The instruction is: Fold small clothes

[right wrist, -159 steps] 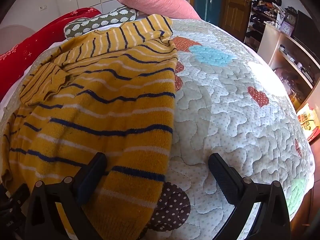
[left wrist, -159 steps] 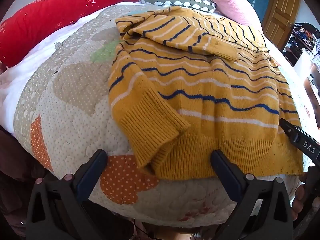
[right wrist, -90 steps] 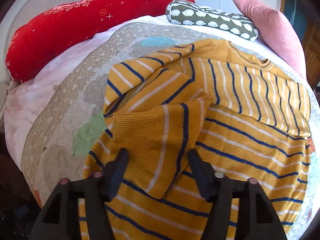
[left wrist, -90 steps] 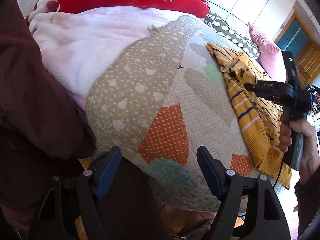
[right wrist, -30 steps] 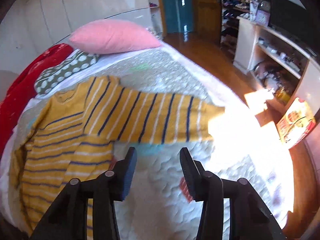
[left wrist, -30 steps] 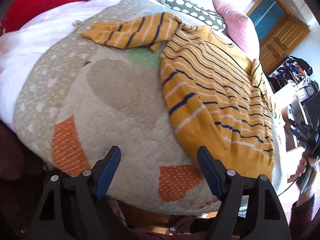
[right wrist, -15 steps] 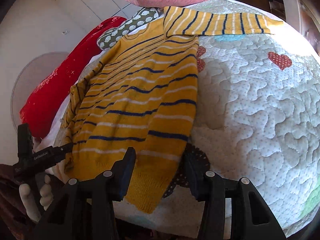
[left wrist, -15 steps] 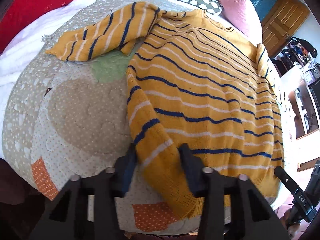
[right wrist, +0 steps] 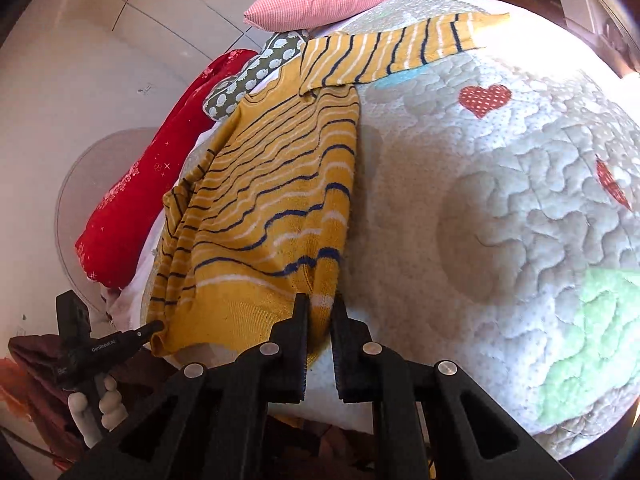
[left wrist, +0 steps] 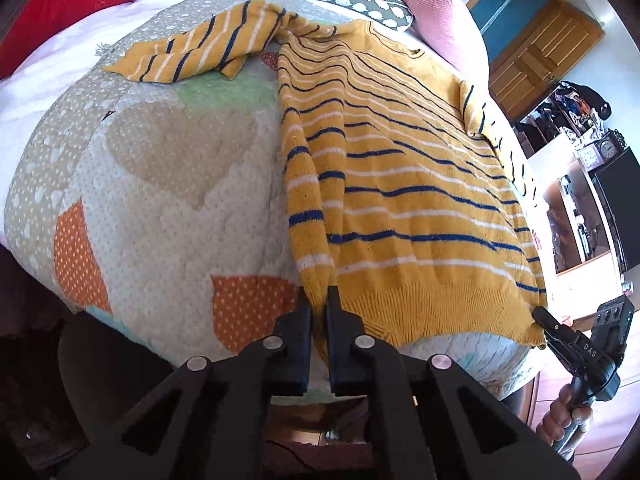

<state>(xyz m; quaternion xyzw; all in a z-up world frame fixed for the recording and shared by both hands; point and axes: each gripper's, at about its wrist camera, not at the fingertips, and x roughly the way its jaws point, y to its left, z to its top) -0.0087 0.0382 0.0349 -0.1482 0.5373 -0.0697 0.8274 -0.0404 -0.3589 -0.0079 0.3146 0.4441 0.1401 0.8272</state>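
Pinching mustard-yellow navy-and-white-striped knit sweater hem corners, left hand-held gripper and right hand-held gripper clamped; we risk thin knit slipping out when lifted.

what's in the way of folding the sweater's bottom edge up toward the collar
Nothing visible. The left gripper and right gripper each pinch a bottom corner of the sweater, and its body lies bare up to the collar; both sleeves lie out to the sides.
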